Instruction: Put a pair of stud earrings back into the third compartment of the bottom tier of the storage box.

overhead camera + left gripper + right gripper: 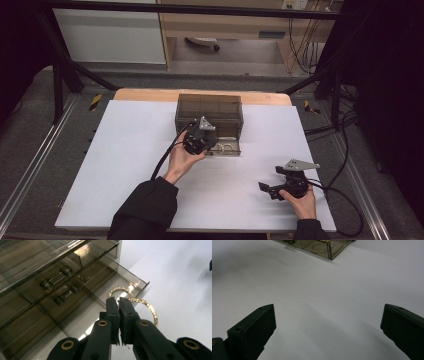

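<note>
Two grippers in play. Left gripper has its jaws pinched together on a gold bracelet, which hangs over the pulled-out bottom drawer of a smoked plastic drawer box at the table's far middle. Looks like the putting-away step: bracelet over the drawer, not released. Next move calls for lowering it inside the drawer walls, then opening. Right gripper rests wide apart, holding nothing, near the table's front right.

Grey carpet floor, black frame beam, pale cabinet behind (dim room), hanging cables
</note>
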The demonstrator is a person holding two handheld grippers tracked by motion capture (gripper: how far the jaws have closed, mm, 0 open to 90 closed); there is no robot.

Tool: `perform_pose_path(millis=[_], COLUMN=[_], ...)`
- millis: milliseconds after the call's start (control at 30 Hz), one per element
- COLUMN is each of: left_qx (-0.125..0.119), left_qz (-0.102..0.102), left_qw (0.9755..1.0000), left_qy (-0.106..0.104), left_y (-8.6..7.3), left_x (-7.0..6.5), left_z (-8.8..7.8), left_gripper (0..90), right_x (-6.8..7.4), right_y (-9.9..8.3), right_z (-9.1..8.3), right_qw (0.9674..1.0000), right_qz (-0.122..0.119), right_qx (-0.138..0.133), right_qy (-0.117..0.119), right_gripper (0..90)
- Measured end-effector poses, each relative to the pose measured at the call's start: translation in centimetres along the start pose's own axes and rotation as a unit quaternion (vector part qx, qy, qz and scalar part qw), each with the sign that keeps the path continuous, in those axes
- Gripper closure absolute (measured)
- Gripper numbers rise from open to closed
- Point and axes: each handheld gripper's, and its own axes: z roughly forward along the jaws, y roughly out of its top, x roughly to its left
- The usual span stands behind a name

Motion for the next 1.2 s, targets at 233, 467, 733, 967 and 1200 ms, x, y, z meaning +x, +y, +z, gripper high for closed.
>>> perform_pose_path(millis=[233,467,733,967,1200], left_qx=[0.005,0.011,0.015,0.022,0.024], left_qz=[0.0,-0.006,-0.012,-0.015,-0.015], left_qw=[1.0,0.9999,0.9998,0.9996,0.9995], left_qy=[0.0,0.003,0.01,0.014,0.017], left_y=[1.1,1.9,2.0,1.6,1.3], left_x=[0.1,0.2,0.4,0.6,0.5], left_z=[1.3,3.0,5.1,6.4,7.3], left_gripper=[86.5,86.5,86.5,86.5,86.5], right_x=[0.0,0.0,0.0,0.0,0.0], right_y=[0.0,0.0,0.0,0.0,0.0], right_z=[0.0,0.0,0.0,0.0,0.0], right_qw=[1.0,1.0,1.0,1.0,1.0], right_qz=[0.0,0.003,0.001,0.0,0.001], right_qx=[-0.001,-0.001,-0.002,-0.002,-0.001], right_qy=[0.001,0.001,0.003,0.003,0.002], right_gripper=[0.8,0.7,0.7,0.8,0.8])
